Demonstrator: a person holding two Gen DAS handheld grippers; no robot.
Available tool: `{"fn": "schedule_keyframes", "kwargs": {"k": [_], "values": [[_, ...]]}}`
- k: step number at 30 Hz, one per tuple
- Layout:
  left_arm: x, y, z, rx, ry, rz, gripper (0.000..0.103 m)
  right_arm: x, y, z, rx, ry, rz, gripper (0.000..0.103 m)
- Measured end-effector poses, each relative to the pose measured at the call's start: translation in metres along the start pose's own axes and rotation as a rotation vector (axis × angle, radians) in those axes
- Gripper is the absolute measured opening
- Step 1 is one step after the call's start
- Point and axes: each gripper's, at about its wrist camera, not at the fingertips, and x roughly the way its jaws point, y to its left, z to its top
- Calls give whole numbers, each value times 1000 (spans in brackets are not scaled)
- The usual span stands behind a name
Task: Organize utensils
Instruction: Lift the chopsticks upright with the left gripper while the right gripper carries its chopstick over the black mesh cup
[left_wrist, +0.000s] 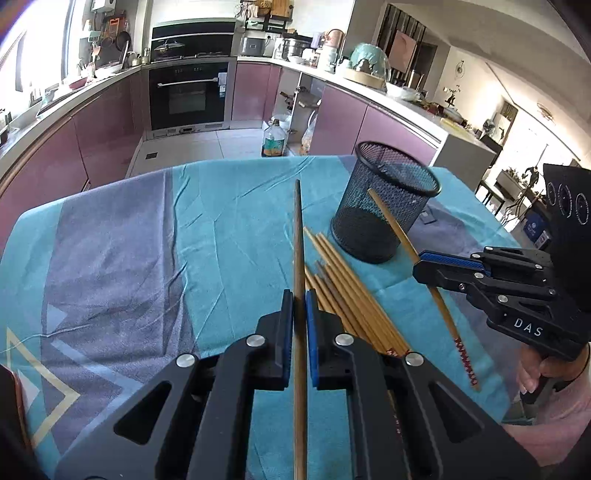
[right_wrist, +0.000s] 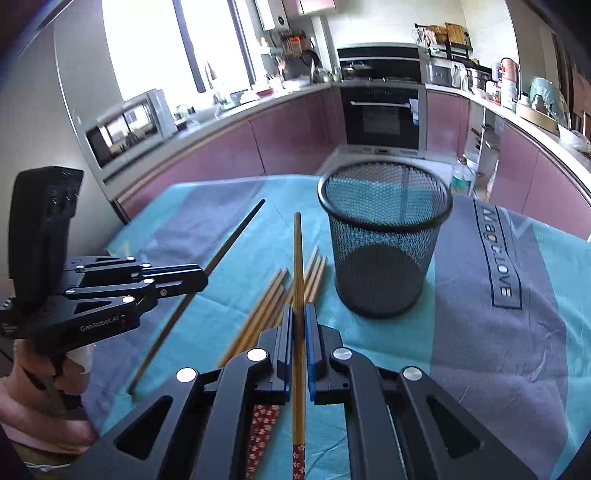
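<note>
My left gripper (left_wrist: 299, 295) is shut on a dark brown chopstick (left_wrist: 298, 236) that points away over the table; in the right wrist view the same gripper (right_wrist: 201, 277) holds this stick (right_wrist: 236, 236) clear of the cloth. My right gripper (right_wrist: 299, 308) is shut on a bamboo chopstick (right_wrist: 297, 258) with a red patterned end, and shows at the right (left_wrist: 424, 264) in the left wrist view. A black mesh cup (left_wrist: 384, 206) (right_wrist: 384, 236) stands upright and empty just beyond. Several bamboo chopsticks (left_wrist: 343, 291) (right_wrist: 266, 306) lie in a pile on the cloth beneath both grippers.
A teal and grey tablecloth (left_wrist: 229, 221) covers the table, whose far edge runs just behind the cup. Beyond it lie a kitchen floor with a bottle (left_wrist: 272, 138), pink cabinets and an oven (left_wrist: 188, 92). A hand (left_wrist: 532, 373) holds each gripper's handle.
</note>
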Motion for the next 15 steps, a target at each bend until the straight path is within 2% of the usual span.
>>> {"fn": "schedule_keyframes", "kwargs": {"k": [6, 15], "values": [[-37, -6, 27, 6, -93, -88, 7, -31, -3, 19, 17, -108, 56, 5], [-88, -19, 71, 14, -245, -194, 7, -64, -13, 52, 21, -237, 94, 5]]}}
